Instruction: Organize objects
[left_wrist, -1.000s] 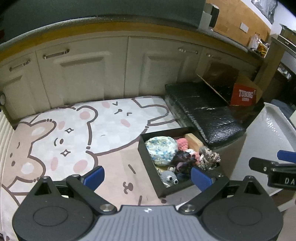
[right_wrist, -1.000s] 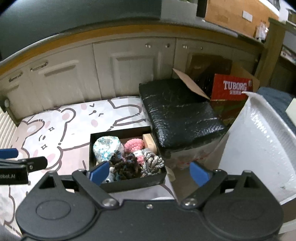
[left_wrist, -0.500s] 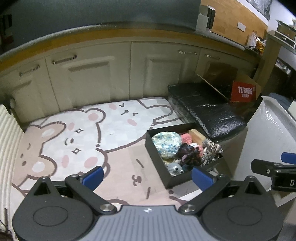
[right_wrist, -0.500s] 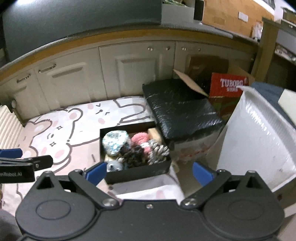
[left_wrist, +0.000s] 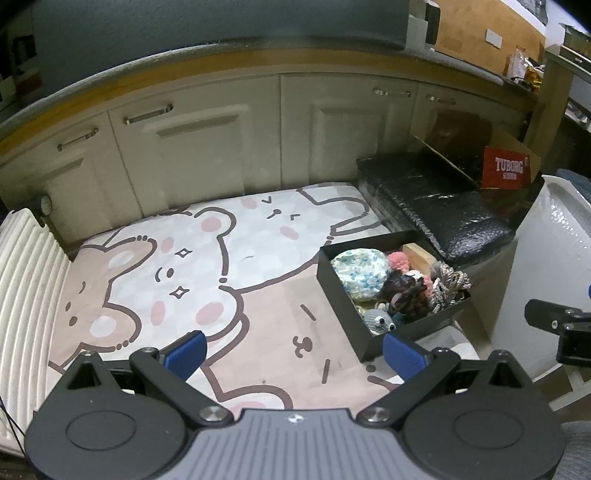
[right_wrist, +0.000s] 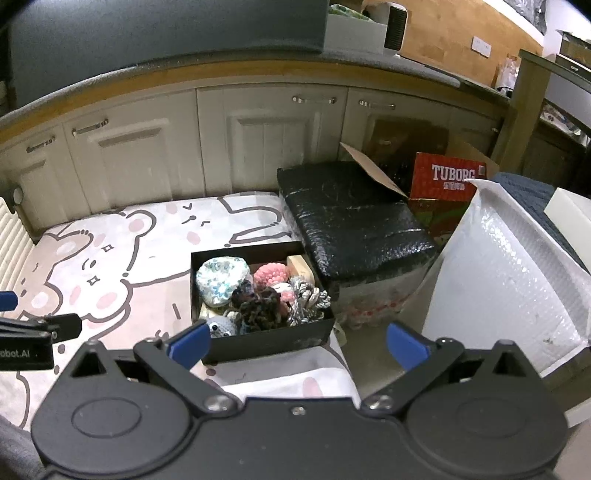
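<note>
A bear-print mat (left_wrist: 192, 266) lies before cream cabinets (left_wrist: 207, 147). At its right edge sits a black box (right_wrist: 258, 338) crammed with knitted toys (right_wrist: 255, 291). The left gripper (left_wrist: 291, 350) and right gripper (right_wrist: 297, 341) hover above, both with jaws spread, holding nothing. The toys look tangled, so lifting one risks dragging out its neighbours.

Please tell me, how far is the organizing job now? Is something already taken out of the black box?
Nothing looks done yet: the bear-print mat carries only the black box, full of toys such as a floral pouch, pink pompom, rope knot and grey crocheted mouse. Nothing is in hand: left gripper and right gripper are open and empty. All the sorting is left.
</note>
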